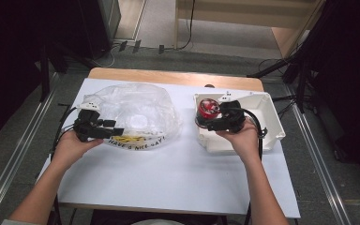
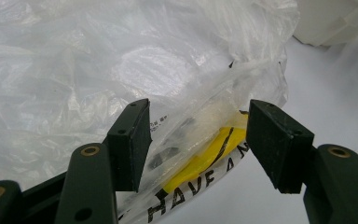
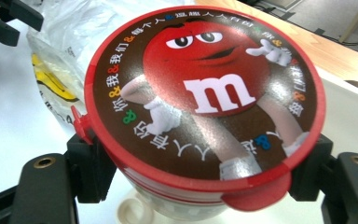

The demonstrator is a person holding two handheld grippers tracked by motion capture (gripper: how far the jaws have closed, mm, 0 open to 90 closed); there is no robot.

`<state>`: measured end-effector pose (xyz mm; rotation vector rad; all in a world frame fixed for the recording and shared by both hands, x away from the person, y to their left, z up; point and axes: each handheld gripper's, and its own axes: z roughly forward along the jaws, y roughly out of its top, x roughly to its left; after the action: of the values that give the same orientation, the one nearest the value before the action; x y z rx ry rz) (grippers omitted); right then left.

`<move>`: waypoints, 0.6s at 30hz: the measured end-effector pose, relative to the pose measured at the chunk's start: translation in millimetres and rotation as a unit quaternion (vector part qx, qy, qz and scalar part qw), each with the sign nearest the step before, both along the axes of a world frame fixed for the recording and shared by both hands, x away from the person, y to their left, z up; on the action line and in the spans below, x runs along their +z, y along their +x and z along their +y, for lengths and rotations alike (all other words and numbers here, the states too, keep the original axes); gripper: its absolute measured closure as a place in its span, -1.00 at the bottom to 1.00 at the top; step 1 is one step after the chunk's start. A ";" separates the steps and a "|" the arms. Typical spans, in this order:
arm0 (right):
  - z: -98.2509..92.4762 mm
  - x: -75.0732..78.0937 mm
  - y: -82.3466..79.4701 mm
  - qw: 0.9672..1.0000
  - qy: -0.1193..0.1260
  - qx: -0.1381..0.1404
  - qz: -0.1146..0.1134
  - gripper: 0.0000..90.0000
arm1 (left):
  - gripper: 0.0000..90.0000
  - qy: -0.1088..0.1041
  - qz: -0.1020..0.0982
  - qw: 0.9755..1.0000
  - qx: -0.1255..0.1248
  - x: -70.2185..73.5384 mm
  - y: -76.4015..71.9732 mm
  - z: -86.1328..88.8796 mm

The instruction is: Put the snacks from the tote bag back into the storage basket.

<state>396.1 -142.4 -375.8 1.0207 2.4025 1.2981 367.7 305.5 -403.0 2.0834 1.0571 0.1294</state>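
While one plastic bag sprawled across the tabletop, one candy tub sat pinched over the white bin.
The right gripper clamped its fingers on the tub's sides; its view showed the red lid's cartoon. The left gripper stood spread, bag edge between.

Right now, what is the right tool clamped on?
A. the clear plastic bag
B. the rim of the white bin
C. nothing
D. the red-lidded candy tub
D: the right tool has a pad on each side of the candy tub, just under its red lid.
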 end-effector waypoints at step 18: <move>-20.6 -6.4 5.4 1.000 -0.006 -0.028 0.007 -0.41 | -0.09 -0.001 -0.001 1.000 0.003 -0.7 -1.7 1.8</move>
<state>401.6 -162.9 -382.2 1.0894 2.3710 1.2600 365.9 307.3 -403.8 2.0788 1.0616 0.1331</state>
